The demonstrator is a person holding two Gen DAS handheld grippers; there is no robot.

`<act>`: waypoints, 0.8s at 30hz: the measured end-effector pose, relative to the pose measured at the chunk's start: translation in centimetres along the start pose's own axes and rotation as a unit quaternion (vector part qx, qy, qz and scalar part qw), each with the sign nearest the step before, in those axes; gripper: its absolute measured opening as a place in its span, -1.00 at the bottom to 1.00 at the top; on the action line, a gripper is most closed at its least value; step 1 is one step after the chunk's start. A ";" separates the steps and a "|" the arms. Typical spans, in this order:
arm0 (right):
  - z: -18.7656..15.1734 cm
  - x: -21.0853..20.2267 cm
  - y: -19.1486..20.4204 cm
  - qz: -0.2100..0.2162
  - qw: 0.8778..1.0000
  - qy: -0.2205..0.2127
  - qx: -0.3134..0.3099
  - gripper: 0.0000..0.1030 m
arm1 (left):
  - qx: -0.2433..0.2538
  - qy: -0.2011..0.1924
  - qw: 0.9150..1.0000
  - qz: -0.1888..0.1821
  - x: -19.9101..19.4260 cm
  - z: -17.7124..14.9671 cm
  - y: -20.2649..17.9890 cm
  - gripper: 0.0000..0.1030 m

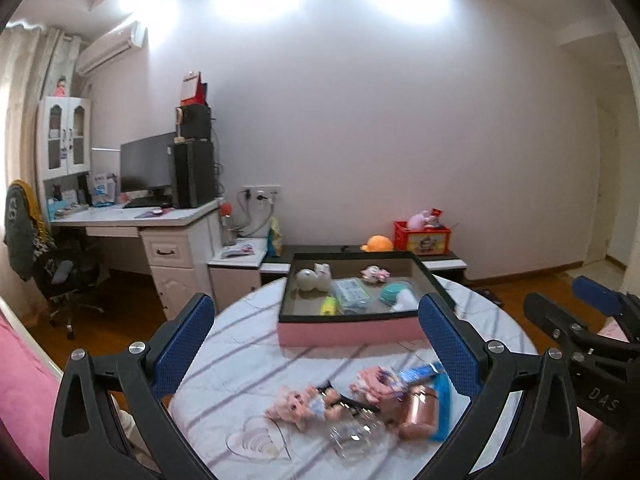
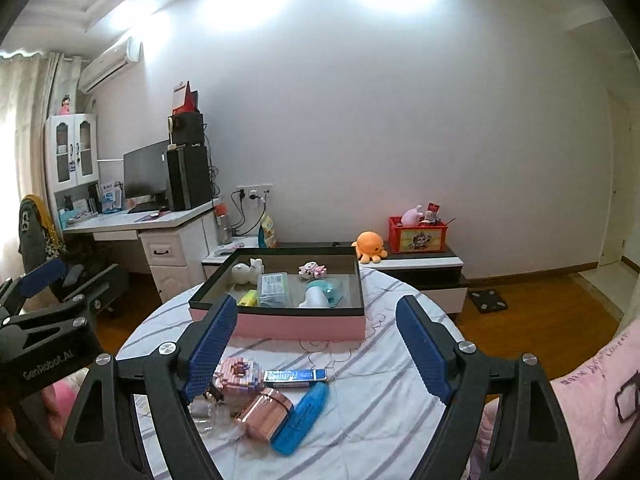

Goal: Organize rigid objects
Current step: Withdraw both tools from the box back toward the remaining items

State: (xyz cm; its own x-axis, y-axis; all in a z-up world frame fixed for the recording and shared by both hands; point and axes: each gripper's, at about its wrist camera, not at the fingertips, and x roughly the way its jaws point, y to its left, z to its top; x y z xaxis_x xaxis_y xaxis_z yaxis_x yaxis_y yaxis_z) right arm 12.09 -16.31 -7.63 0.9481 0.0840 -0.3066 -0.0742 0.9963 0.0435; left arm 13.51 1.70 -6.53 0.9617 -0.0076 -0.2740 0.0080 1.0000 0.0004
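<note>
A round table with a striped cloth holds a pink box with a dark rim. Several small items lie in the box. On the cloth in front of it lie a pink doll, a pink block figure, a rose-gold case, a blue case, a blue-white pack and a clear glass. My left gripper and right gripper hover above these, both open and holding nothing.
A low cabinet behind the table carries an orange plush and a red crate. A desk with a monitor and a chair stand at the left. Pink bedding borders the table on the right.
</note>
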 end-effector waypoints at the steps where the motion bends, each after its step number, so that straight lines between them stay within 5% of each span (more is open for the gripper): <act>1: -0.1 -0.2 0.1 -0.003 1.000 0.000 -0.001 0.62 | -0.001 -0.001 1.000 -0.003 -0.3 -0.1 0.0 1.00; 16: -1.3 -2.1 0.1 -0.014 1.000 -0.004 -0.007 0.62 | 0.015 -0.010 1.000 -0.005 -2.1 -0.9 -0.9 1.00; 24: -3.9 0.2 -0.3 -0.020 0.999 0.045 -0.008 0.62 | 0.006 0.046 0.999 0.004 0.1 -3.4 1.5 1.00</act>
State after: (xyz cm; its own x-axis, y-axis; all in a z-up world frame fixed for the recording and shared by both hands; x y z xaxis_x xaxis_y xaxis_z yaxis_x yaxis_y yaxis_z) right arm 11.09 -16.55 -11.41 0.9191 0.0441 -0.3915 -0.0419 0.9990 0.0143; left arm 12.73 3.21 -9.84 0.9325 0.0013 -0.3612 0.0039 0.9999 0.0137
